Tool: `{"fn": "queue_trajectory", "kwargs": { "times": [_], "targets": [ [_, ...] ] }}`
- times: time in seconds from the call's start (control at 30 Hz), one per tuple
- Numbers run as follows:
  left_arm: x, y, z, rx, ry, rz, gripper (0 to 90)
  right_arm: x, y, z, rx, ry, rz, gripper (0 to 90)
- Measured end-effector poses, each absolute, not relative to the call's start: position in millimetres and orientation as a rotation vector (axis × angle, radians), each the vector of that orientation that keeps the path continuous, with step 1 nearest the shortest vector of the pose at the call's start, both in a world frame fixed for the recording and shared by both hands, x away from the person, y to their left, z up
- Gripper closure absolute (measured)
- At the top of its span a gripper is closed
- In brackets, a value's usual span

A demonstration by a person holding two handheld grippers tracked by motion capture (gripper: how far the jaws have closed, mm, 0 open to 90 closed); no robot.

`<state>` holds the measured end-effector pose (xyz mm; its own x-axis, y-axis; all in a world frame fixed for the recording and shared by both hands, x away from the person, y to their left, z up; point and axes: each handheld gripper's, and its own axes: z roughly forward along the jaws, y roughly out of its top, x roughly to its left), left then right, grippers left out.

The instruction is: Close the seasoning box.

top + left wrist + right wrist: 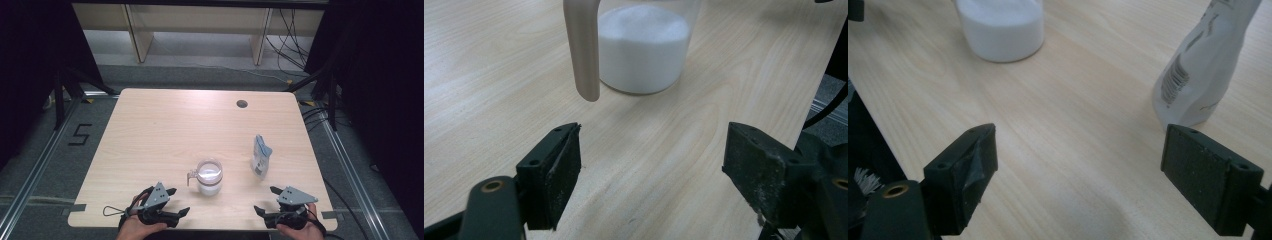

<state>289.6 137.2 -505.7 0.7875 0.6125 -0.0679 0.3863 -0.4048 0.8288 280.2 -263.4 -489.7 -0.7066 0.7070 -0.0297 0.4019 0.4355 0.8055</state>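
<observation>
Both jaws gape wide and empty: the left hand-held gripper (176, 201) faces the clear plastic jug of white powder (209, 177) mid-counter, handle toward it; the right hand-held gripper (265, 200) faces the upright white pouch (260, 156).

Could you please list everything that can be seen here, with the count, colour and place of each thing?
jug: one, clear with a pale handle, part full of white powder, on the table between the grippers and a little farther from the person.
pouch: one, white and blue with a barcode, standing upright, right of the jug.
table: one, light wood, with a round dark hole near its far right edge.
floor marking: one, black figure 5 on grey floor, left of the table.
left gripper: one, black with grey plate, near edge, jaws apart, holding nothing.
right gripper: one, black with grey plate, near edge, jaws apart, holding nothing.
</observation>
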Motion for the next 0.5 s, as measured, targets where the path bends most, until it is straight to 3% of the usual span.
{"fn": "queue_trajectory", "kwargs": {
  "times": [0.5],
  "targets": [
    [293.0, 137.6, -506.7, 2.051, 0.754, 0.306, 22.9, 280.7, -261.4, -491.2, 0.947, 2.362, 1.151, 16.0]
  ]
}}
